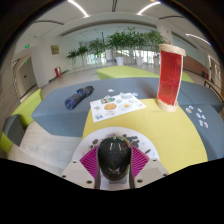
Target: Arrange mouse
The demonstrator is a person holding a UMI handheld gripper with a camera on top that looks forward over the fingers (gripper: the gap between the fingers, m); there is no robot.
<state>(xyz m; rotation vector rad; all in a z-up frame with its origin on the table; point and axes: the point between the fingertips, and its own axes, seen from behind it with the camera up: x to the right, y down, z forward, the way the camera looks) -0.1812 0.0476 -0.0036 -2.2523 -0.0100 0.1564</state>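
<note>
A black computer mouse (113, 155) sits between my gripper's fingers, its rounded back toward the camera. Both magenta pads (90, 162) press against its sides. My gripper (113, 160) is shut on the mouse and holds it above a round yellow table (170, 135). The underside of the mouse is hidden.
A white sheet with coloured items (116, 105) lies on the table beyond the fingers. A tall red and white stand (170, 75) rises to the right. A dark blue roll (79, 97) lies to the left. Small bits (203, 118) lie at the right. Potted plants (125, 45) line the far windows.
</note>
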